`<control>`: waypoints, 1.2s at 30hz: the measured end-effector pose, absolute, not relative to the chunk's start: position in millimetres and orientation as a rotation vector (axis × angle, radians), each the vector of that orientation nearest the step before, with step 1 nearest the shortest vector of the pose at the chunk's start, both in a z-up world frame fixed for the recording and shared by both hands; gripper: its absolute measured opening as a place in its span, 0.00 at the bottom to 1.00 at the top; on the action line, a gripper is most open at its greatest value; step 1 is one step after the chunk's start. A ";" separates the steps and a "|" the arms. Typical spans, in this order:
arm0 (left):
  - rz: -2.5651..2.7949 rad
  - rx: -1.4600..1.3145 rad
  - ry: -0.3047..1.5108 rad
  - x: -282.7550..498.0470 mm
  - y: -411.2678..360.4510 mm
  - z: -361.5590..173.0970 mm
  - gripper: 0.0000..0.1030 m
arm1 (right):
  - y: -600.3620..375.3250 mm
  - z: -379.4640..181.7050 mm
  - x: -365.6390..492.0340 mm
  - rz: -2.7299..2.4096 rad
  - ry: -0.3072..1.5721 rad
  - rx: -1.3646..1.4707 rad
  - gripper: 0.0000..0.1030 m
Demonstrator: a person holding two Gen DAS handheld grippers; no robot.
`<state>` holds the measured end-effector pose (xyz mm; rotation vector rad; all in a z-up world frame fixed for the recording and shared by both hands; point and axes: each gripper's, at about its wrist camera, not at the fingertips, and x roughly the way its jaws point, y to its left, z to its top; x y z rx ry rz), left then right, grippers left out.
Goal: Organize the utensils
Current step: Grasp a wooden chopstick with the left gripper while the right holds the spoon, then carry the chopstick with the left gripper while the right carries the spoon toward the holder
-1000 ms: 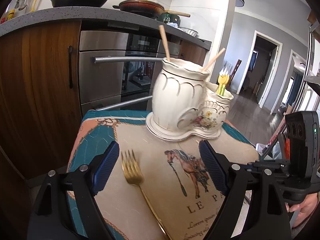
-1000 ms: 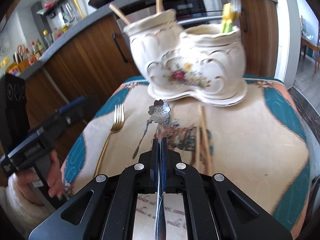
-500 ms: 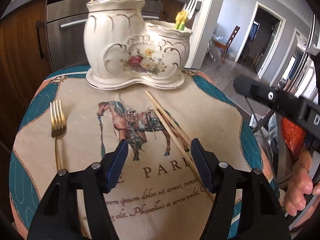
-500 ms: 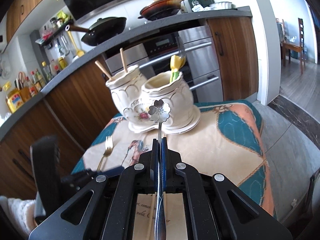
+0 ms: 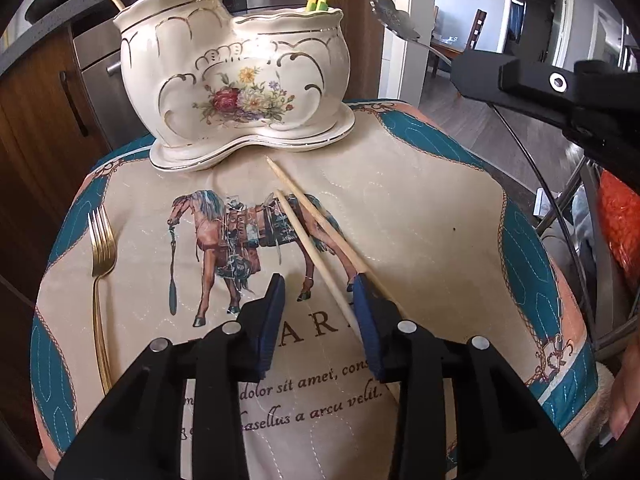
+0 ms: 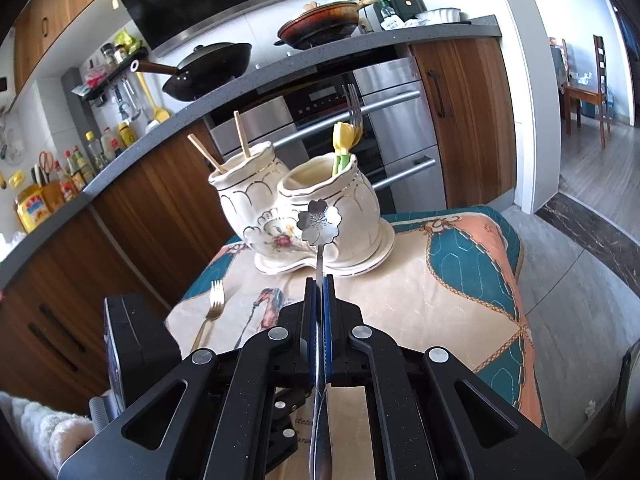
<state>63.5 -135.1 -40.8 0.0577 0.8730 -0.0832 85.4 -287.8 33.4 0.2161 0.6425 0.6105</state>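
A white ceramic double-pot holder [image 5: 240, 76] [image 6: 304, 216] stands at the back of the horse-print mat [image 5: 432, 216]. Its left pot holds two wooden chopsticks [image 6: 224, 146], its right pot a yellow-green utensil [image 6: 342, 144] and a fork. Two loose chopsticks [image 5: 316, 232] lie on the mat. My left gripper [image 5: 318, 292] is open just above the mat; its right finger lies over them. A gold fork [image 5: 100, 264] [image 6: 212, 308] lies at the left. My right gripper [image 6: 319, 284] is shut on a flower-ended silver spoon [image 6: 320, 222] [image 5: 394, 20], held above the mat.
A dark counter [image 6: 248, 76] with two pans and an oven [image 6: 360, 120] stand behind the table. Wooden cabinets [image 6: 120, 232] are on the left. A metal rack [image 5: 600, 216] is beside the table's right edge. A doorway opens to a dining room at the right.
My left gripper has swung from the gold fork to the loose chopsticks, lowered toward the mat, and its jaws have narrowed. My right gripper has risen and pulled back with the spoon.
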 end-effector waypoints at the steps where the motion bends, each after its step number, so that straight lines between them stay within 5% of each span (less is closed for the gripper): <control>1: -0.093 0.072 0.871 62.7 -134.0 -40.8 0.32 | -288.4 33.3 85.6 0.610 0.643 0.218 0.04; 5: -0.109 0.120 0.880 62.0 -122.5 -38.2 0.13 | -289.1 33.5 86.1 0.608 0.642 0.221 0.04; 12: -0.138 0.081 0.894 59.6 -98.6 -32.1 0.04 | -287.8 33.6 85.8 0.608 0.638 0.210 0.04; 36: -0.288 -0.100 0.600 29.8 -43.3 25.9 0.04 | -278.6 41.8 81.2 0.639 0.578 0.230 0.04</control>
